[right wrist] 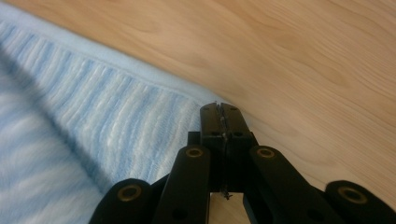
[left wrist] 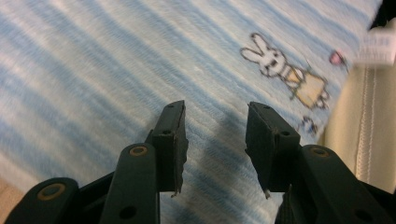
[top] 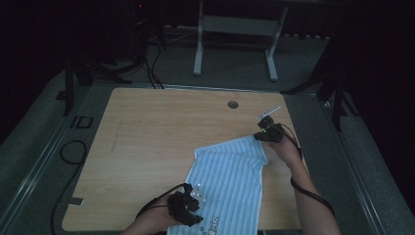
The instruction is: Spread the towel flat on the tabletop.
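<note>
A light blue striped towel (top: 230, 181) lies on the wooden table (top: 156, 132), running from the middle right down to the front edge. It carries a small rabbit print (left wrist: 280, 70) near its hem. My left gripper (top: 195, 215) hovers low over the towel's near end, and its jaws (left wrist: 215, 123) stand open with only cloth beneath them. My right gripper (top: 262, 136) is at the towel's far right corner. Its jaws (right wrist: 219, 111) are shut on the towel's edge (right wrist: 154, 93), right where cloth meets bare wood.
A round cable hole (top: 233, 104) sits at the table's back right. A white sewn label (left wrist: 378, 44) shows at the towel's hem. Behind the table stand another desk's white legs (top: 198, 49), and cables (top: 73, 152) lie on the grey floor at the left.
</note>
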A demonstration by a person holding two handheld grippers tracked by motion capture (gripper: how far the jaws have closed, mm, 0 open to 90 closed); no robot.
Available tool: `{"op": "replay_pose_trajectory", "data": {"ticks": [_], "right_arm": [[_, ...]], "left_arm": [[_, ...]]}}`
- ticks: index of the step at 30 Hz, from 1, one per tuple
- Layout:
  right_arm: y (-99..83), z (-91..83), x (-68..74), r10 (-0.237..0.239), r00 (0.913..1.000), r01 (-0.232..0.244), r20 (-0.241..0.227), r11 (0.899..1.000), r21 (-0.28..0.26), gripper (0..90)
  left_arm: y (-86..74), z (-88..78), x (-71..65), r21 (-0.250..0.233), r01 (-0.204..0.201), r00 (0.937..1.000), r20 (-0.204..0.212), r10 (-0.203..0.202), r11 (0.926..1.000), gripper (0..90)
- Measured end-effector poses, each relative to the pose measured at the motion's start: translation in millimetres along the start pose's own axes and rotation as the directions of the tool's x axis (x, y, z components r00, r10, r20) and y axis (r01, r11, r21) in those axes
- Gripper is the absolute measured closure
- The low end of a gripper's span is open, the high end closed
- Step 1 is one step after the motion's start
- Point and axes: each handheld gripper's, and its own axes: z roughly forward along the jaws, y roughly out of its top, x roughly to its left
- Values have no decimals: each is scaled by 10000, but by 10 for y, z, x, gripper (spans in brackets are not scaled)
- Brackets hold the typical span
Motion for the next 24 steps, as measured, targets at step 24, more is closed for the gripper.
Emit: {"op": "replay_pose_trajectory", "data": {"ticks": [24], "right_arm": [[-417, -131, -409, 1814, 9834, -1812, -13, 9828, 354, 726]], "left_arm": [[4, -75, 9, -89, 63, 10000, -25, -63, 9999, 573]]}}
